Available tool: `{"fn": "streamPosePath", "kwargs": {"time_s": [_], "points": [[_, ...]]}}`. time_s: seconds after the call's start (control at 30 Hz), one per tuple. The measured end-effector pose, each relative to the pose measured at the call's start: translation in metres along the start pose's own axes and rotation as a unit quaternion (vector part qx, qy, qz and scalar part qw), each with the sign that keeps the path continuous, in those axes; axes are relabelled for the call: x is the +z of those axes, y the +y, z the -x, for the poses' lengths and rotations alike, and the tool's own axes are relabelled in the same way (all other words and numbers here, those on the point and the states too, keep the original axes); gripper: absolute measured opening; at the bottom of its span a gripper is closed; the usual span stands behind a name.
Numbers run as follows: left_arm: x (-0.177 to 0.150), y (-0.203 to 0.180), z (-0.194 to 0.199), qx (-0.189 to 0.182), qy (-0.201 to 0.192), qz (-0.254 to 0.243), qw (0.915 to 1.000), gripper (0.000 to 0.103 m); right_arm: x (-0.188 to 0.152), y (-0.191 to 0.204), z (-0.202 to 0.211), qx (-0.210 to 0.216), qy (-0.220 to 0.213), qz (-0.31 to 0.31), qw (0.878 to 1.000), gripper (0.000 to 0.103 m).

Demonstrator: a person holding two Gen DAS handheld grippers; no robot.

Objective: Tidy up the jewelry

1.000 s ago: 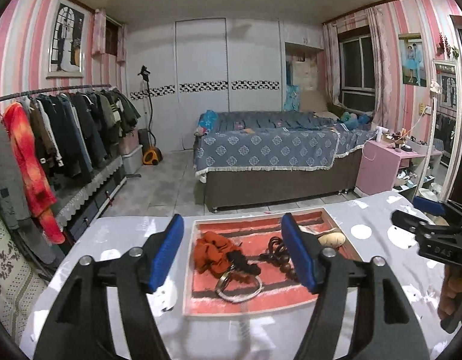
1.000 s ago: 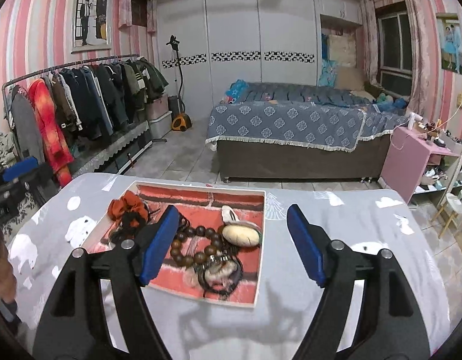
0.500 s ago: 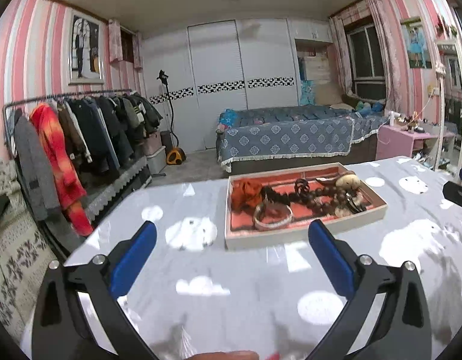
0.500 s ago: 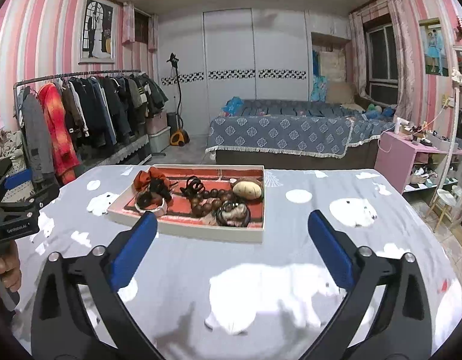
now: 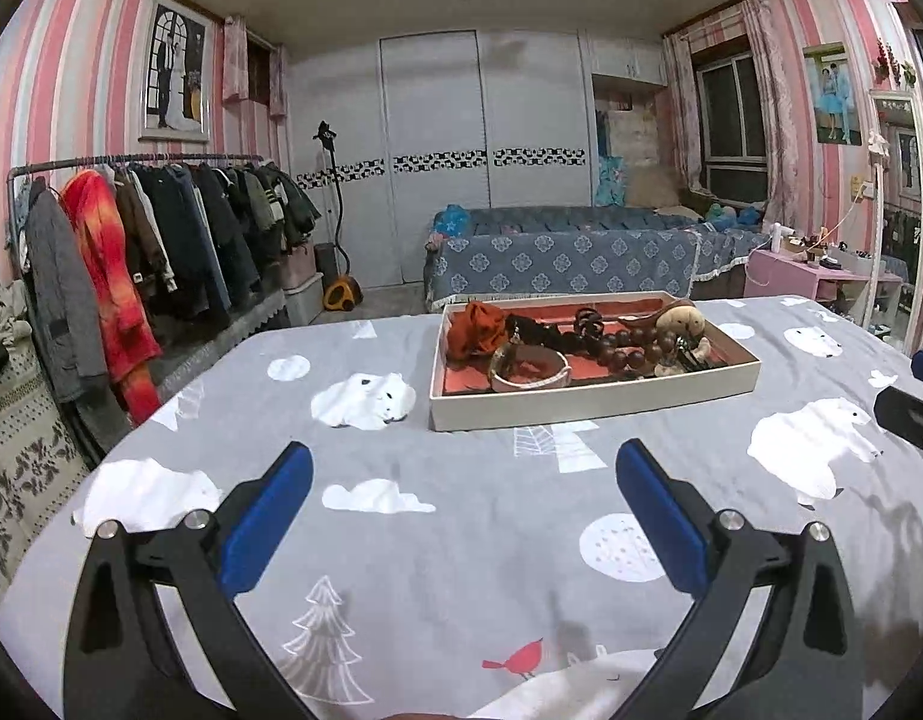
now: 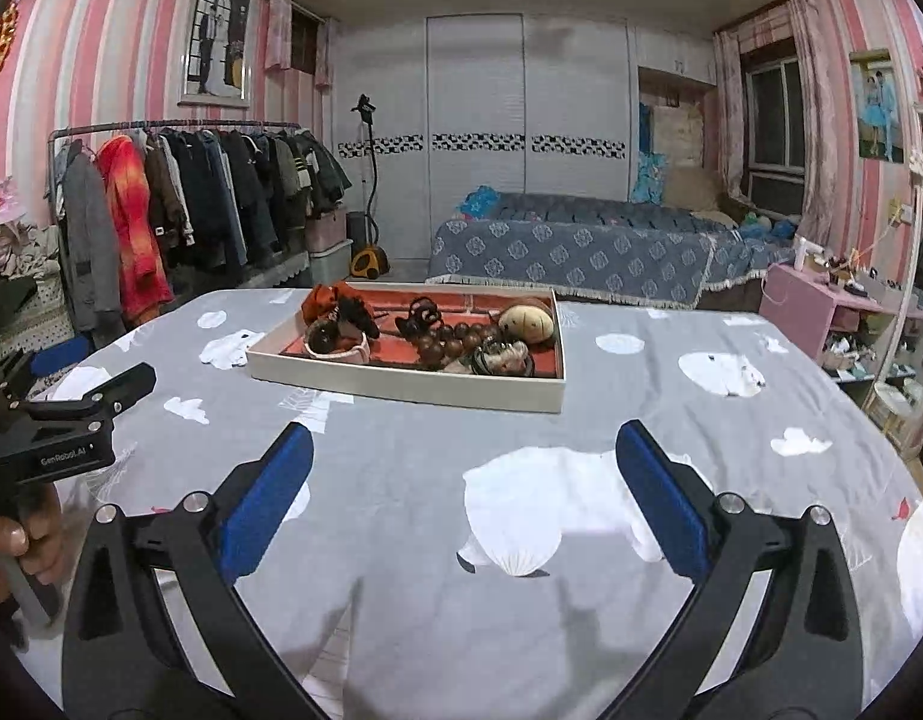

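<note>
A white tray (image 5: 593,402) with a red lining sits on the grey printed tablecloth; it also shows in the right wrist view (image 6: 401,387). It holds an orange scrunchie (image 5: 476,327), a pale bangle (image 5: 530,369), dark wooden beads (image 5: 617,342) and a tan rounded piece (image 5: 680,319). My left gripper (image 5: 464,516) is open and empty, low over the cloth, well short of the tray. My right gripper (image 6: 464,504) is open and empty, also short of the tray. The left gripper shows at the left edge of the right wrist view (image 6: 71,414).
The table carries a grey cloth (image 5: 401,540) with polar bears and clouds. Behind it are a clothes rack (image 5: 131,252), a bed (image 5: 581,264), a pink side table (image 5: 821,282) and a mirror (image 5: 899,228).
Both grippers have pulled back and down from above the tray to low over the cloth near the table's front. The tray now lies farther ahead.
</note>
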State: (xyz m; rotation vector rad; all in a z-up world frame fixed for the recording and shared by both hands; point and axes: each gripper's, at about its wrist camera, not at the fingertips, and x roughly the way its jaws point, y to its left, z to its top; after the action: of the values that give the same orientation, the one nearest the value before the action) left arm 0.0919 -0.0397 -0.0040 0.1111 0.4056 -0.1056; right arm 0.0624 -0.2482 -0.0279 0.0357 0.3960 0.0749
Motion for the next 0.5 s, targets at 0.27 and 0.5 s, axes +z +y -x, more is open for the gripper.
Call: {"fn": "streamPosePath", "kwargs": {"time_s": [0.27, 0.5], "points": [[-0.011, -0.007, -0.008, 0.017, 0.004, -0.007, 0.9998, 0.099, -0.021, 0.002, -0.012, -0.018, 0.013, 0.004, 1.0, 0.098], [-0.012, -0.005, -0.006, 0.024, -0.004, 0.0, 0.9997, 0.099, -0.022, -0.001, -0.007, -0.022, 0.0, -0.007, 1.0, 0.098]]}}
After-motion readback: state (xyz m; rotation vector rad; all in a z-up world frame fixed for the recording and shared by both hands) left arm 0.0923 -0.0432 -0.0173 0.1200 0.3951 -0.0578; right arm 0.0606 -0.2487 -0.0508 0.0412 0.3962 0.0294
